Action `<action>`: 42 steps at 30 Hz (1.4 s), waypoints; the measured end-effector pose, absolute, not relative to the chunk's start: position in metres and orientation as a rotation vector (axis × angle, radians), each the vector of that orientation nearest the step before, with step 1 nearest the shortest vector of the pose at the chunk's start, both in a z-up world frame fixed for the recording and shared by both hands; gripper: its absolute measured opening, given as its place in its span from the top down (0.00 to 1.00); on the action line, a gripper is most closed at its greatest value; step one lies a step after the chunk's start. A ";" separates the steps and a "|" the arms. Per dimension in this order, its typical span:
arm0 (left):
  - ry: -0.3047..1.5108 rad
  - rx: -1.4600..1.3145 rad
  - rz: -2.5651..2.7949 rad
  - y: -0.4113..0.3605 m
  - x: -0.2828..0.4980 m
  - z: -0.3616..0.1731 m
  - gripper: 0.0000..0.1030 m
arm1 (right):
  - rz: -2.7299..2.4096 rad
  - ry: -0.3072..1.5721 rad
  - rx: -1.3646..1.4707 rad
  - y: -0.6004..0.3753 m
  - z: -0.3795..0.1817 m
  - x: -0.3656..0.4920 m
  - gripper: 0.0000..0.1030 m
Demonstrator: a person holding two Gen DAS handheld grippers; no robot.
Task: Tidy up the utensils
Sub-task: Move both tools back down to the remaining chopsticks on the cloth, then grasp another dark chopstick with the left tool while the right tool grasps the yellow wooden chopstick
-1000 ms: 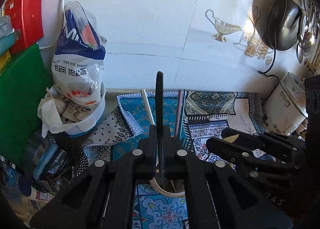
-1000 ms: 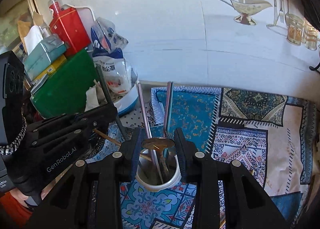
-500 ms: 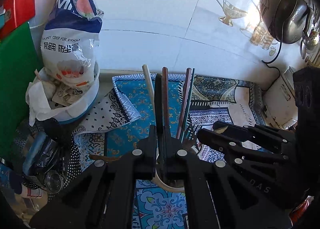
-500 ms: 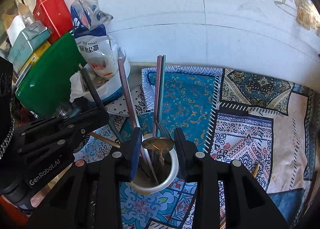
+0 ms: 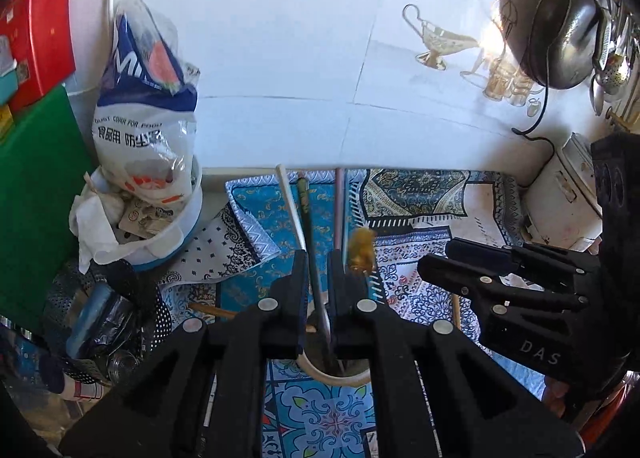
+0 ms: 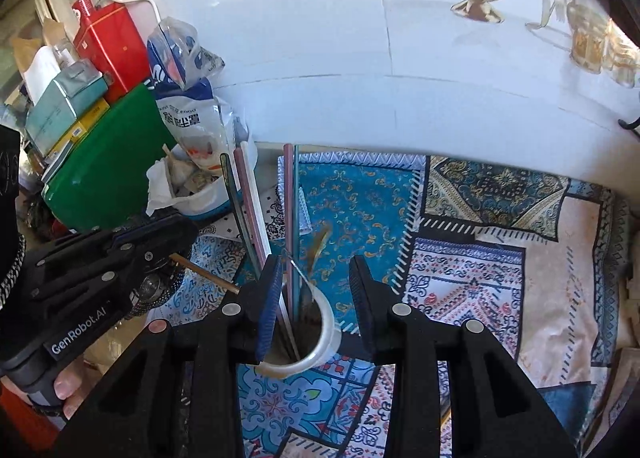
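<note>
A white cup stands on the patterned mat and holds several chopsticks and thin utensils. My left gripper hangs over it with its jaws almost together. A dark thin utensil shows through the slit and runs down into the cup. In the right wrist view that utensil stands clear of the left gripper. My right gripper straddles the cup's rim, open. A gold spoon hangs blurred and edge-on between its blue pads, touching neither.
A white bowl with a plastic bag, a green board and a black mesh basket crowd the left. A rice cooker sits at the right under a hanging pan. One wooden chopstick lies loose on the mat.
The spoon's bowl lay level between the right fingers; now it is tipped on edge and blurred. The black handle between the left fingers now looks thinner, lower and farther off.
</note>
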State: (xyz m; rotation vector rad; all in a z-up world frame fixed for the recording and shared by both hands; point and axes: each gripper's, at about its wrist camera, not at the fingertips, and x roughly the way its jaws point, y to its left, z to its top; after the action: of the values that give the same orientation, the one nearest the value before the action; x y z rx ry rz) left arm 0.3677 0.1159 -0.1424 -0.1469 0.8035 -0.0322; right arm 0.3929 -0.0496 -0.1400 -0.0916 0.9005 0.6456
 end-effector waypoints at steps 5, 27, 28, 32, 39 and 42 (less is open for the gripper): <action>0.768 -0.133 -0.048 0.098 0.361 -0.128 0.91 | 0.625 0.873 -0.103 -0.073 -0.131 0.386 0.69; 0.902 -0.114 -0.174 -0.009 0.355 -0.178 0.78 | 0.411 1.029 -0.104 -0.199 -0.193 0.374 0.69; 0.927 -0.108 -0.182 -0.015 0.357 -0.187 0.78 | 0.400 1.045 -0.097 -0.204 -0.198 0.374 0.69; 1.034 -0.087 -0.212 -0.037 0.365 -0.227 0.78 | 0.366 1.104 -0.061 -0.223 -0.219 0.369 0.69; 1.215 -0.037 -0.278 -0.074 0.374 -0.297 0.78 | 0.327 1.170 -0.007 -0.245 -0.244 0.361 0.69; 1.252 -0.003 -0.287 -0.084 0.376 -0.313 0.78 | 0.316 1.186 0.013 -0.252 -0.249 0.357 0.69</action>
State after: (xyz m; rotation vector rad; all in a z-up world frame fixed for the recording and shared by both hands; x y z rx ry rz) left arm 0.3761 -0.0843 -0.3130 -0.0033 1.2515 -0.2867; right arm 0.3574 -0.2523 -0.2493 0.0133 1.1859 0.3163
